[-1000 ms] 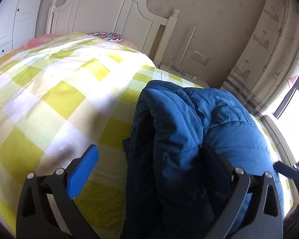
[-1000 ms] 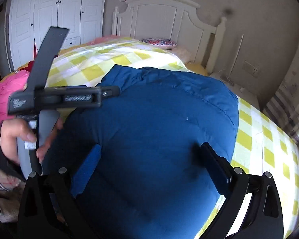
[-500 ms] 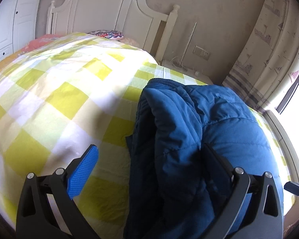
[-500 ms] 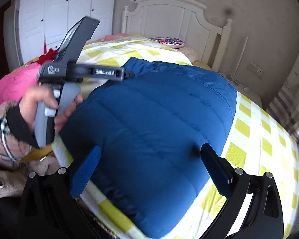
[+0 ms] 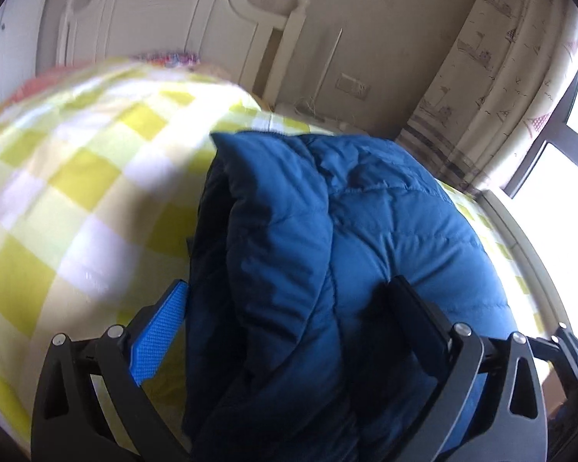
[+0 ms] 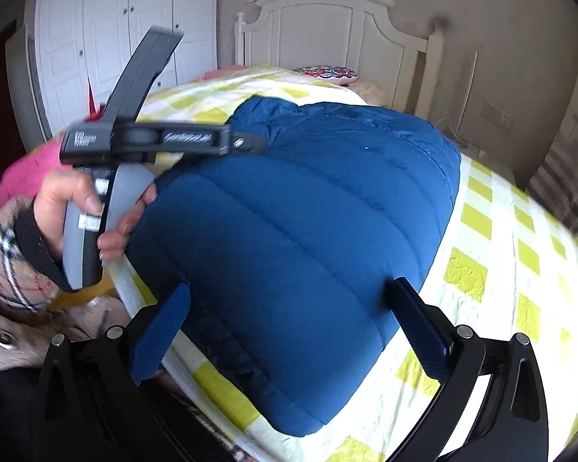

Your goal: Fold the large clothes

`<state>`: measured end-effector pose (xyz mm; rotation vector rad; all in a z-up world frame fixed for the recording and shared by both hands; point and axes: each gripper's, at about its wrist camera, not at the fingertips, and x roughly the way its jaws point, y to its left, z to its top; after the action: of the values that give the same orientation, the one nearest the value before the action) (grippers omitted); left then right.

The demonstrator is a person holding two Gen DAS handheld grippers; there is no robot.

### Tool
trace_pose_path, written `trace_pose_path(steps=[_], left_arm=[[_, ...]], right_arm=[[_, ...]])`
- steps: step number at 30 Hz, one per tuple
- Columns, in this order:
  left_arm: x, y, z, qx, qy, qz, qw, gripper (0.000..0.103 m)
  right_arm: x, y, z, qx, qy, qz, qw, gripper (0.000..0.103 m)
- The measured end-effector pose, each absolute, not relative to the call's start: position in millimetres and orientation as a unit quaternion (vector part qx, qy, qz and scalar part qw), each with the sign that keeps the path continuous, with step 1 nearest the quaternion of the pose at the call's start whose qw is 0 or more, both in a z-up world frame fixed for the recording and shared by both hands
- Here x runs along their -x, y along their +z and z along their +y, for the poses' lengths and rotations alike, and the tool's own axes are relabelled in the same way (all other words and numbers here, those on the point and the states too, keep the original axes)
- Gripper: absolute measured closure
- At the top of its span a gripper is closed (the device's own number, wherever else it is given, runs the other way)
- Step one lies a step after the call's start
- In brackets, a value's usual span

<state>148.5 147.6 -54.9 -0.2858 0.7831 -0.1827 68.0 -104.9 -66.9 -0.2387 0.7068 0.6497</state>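
Note:
A blue puffer jacket [image 6: 312, 215] lies folded in a thick bundle on the yellow-and-white checked bedspread [image 6: 493, 269], near the bed's front edge. In the left wrist view the jacket [image 5: 366, 231] fills the middle, its layered edge facing left. My left gripper [image 5: 289, 327] is open, its fingers either side of the jacket's near end, not closed on it. My right gripper [image 6: 289, 319] is open and empty, held over the jacket's near end. The left gripper's body [image 6: 135, 142], in a hand, shows at the left of the right wrist view.
A white headboard [image 6: 327, 34] stands at the far end with a patterned pillow [image 6: 329, 73]. A white wardrobe [image 6: 108, 30] and a pink garment [image 6: 23, 177] are at the left. A curtain [image 5: 501, 77] and window [image 5: 570, 146] are at the right.
Both grippers have drawn back from the jacket and risen a little. The left gripper has swung right, so the jacket fills more of its view. The jacket has not moved.

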Motion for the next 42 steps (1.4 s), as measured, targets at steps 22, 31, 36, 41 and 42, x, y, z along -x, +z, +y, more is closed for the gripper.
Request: trace_pose_path(steps=[22,31,36,41,42], left_arm=[[-173,-110,198,0.289,-0.311,0.498,0.756,0.002],[-182,-114,182,0.277,-0.324,0.512,0.746,0.005],[-161,-77,164,0.213,-0.284,0.437,0.826,0.039],[-181,-35,136,0.189,-0.307,0.358,0.861,0.046],[-191,-25,127,0.184,-0.312,0.343,0.867,0.046]], right_arm=[[-159,-116,-171,-0.254,0.351,0.479,0.764,0.004],[-164,-123,-161,-0.254,0.359,0.469,0.766,0.005],[-143,-99,-157,-0.186,0.338,0.39,0.836,0.024],[-142,-54,-175,-0.141,0.315,0.292,0.892,0.029],[-146,-41,-182,-0.13,0.307,0.271,0.903,0.029]])
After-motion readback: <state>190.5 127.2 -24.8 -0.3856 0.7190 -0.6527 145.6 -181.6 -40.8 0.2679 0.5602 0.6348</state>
